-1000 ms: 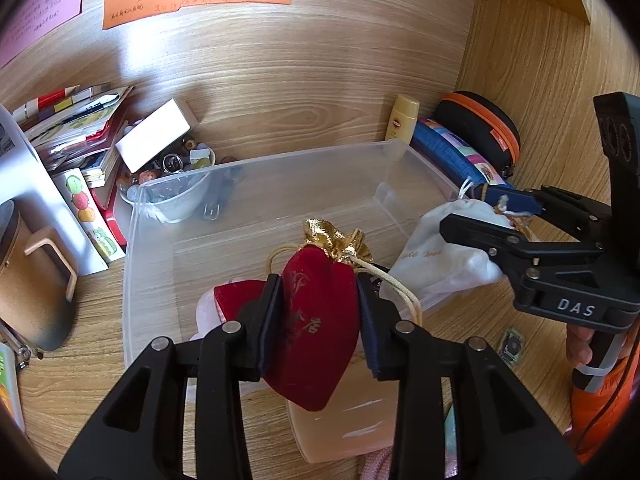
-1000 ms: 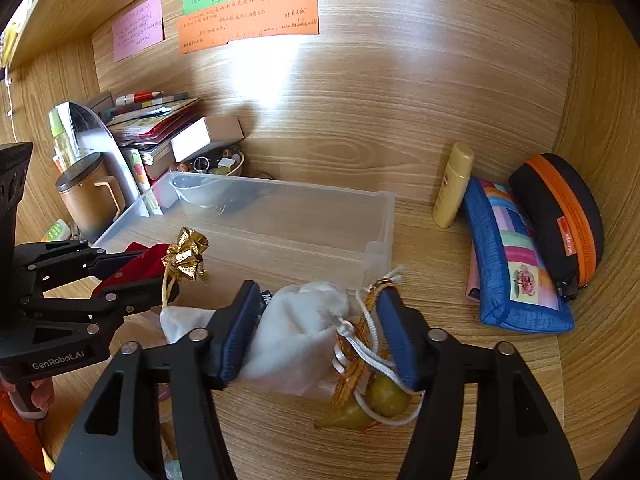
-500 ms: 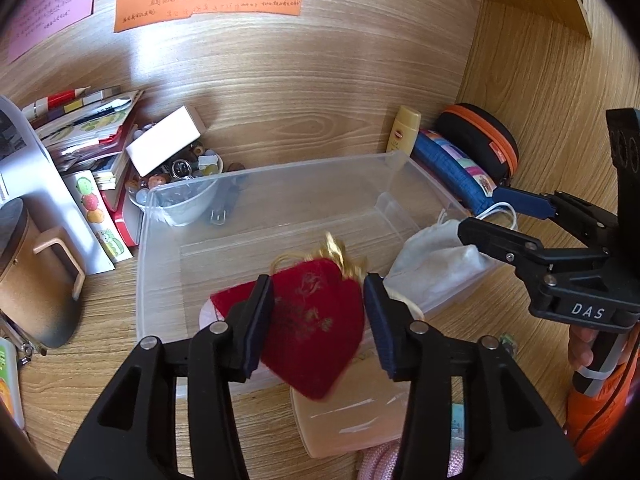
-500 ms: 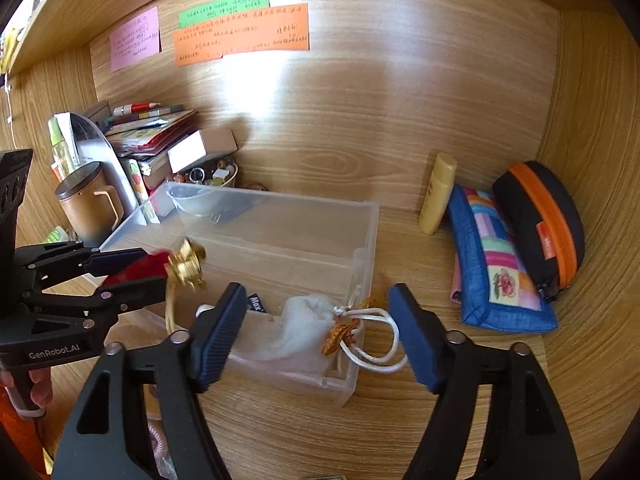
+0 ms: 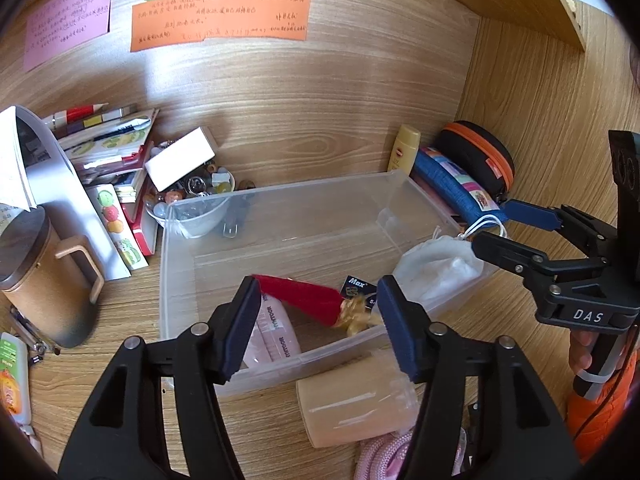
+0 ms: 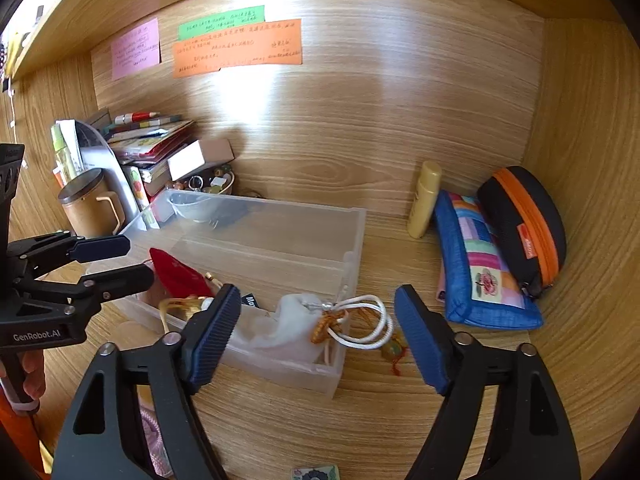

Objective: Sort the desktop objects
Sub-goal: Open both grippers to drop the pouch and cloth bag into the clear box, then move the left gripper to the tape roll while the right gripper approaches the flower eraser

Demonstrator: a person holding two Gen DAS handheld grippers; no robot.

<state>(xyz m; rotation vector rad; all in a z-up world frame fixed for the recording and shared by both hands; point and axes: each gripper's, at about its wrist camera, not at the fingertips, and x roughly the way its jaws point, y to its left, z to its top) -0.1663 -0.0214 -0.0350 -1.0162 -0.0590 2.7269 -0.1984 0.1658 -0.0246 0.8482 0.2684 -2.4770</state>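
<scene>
Both hand-held grippers, left [image 5: 318,320] and right [image 6: 318,334], have just been opening, jaws apart; the red pouch [image 5: 304,298] and white pouch [image 6: 288,328] lie loose in the bin [image 6: 280,224].

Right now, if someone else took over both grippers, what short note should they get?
Left gripper: open, jaws just opened, nothing pinched; the red pouch lies below it in the clear bin.
Right gripper: open, jaws just opened; the white drawstring bag sits in the bin's near corner, its cords hanging over the rim.
Done: both pouches dropped in the bin.
Left: yellow bottle, blue pencil case and black case still on the desk; cords probably want tucking in.
</scene>
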